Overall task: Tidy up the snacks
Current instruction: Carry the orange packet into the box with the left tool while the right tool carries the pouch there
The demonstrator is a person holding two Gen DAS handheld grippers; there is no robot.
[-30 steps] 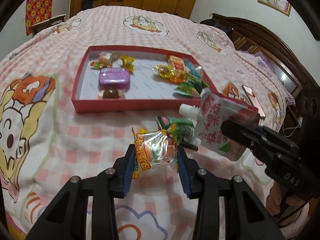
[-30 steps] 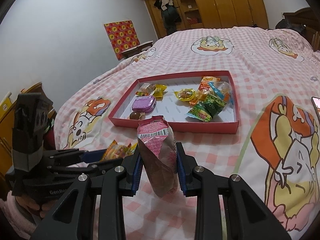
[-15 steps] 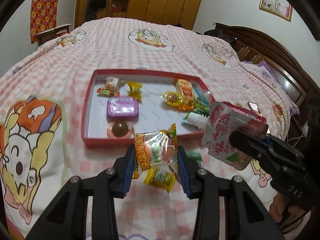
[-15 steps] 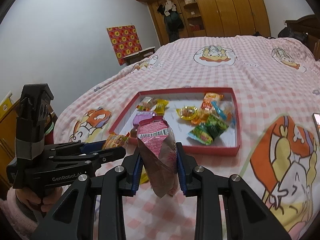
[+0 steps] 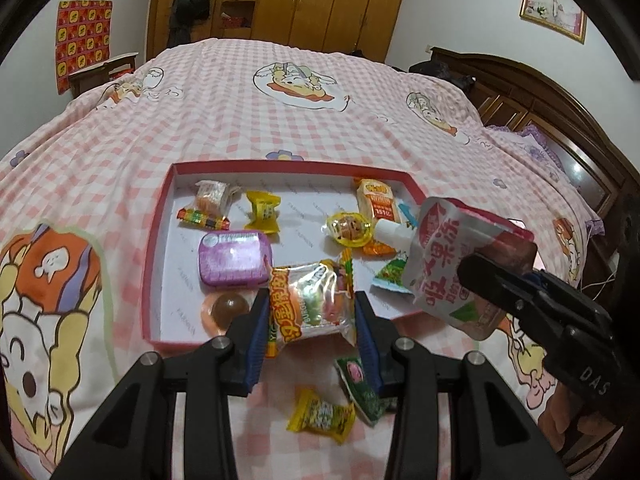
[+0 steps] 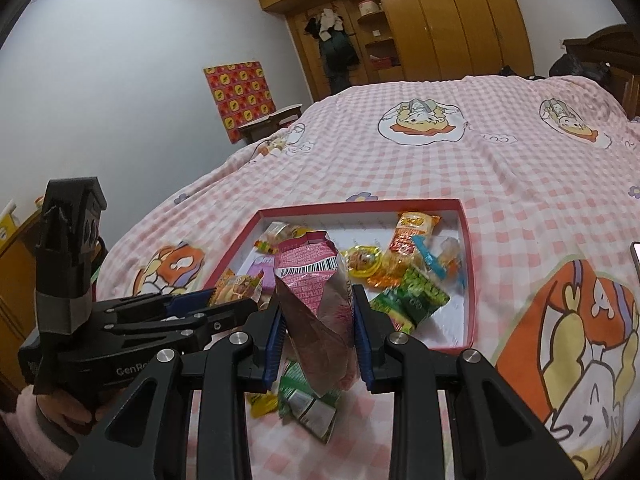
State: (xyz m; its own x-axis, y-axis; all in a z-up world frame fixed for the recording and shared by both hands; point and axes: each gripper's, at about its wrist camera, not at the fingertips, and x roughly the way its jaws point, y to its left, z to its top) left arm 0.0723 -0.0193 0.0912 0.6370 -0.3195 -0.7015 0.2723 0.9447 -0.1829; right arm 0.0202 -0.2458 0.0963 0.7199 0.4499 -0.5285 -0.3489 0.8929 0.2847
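Observation:
My left gripper [image 5: 310, 318] is shut on a clear orange-edged gummy burger packet [image 5: 312, 304], held above the near wall of the red tray [image 5: 158, 240]. My right gripper [image 6: 318, 338] is shut on a pink spouted jelly pouch [image 6: 316, 308], which also shows at the right of the left wrist view as the pink pouch [image 5: 444, 268] with its white spout over the tray's right side. The tray holds a purple tin [image 5: 234, 258], a brown jelly cup [image 5: 228, 308], yellow candies and several other packets.
A yellow candy [image 5: 320, 416] and a green packet [image 5: 360, 384] lie on the pink checked bedspread [image 5: 280, 120] just in front of the tray. A phone [image 6: 636, 260] lies at the right. Dark wooden headboard [image 5: 560, 120] stands to the right, wardrobes at the far end.
Both grippers have moved forward toward the tray with their packets still held. The loose yellow candy and green packet have come into view below the left gripper.

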